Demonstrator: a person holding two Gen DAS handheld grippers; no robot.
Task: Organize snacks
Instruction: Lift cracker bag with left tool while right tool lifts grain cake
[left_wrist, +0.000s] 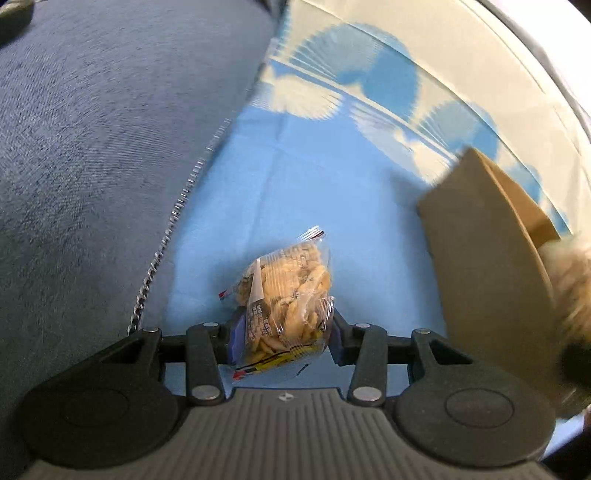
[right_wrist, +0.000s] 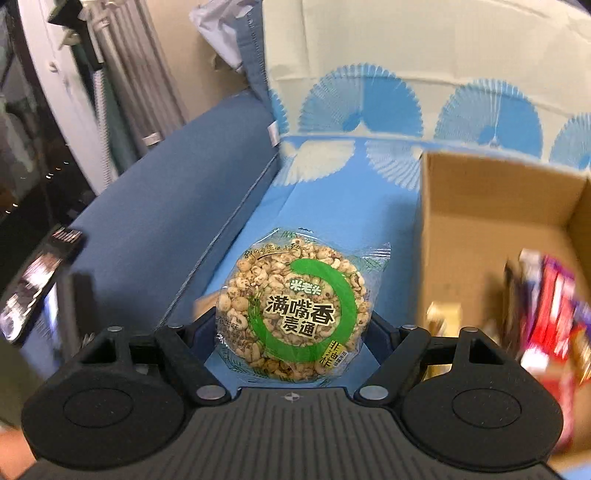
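Observation:
My left gripper is shut on a clear packet of pale crisp sticks, held above a light blue cloth. My right gripper is shut on a round puffed-grain cake in a clear wrapper with a green ring label. An open cardboard box stands just right of the right gripper, with several colourful snack packets inside. The same box shows at the right of the left wrist view.
A dark blue sofa cushion lies to the left, edged by a zip; it also shows in the right wrist view. A cream and blue fan-pattern cover rises behind. A dark device sits at the far left.

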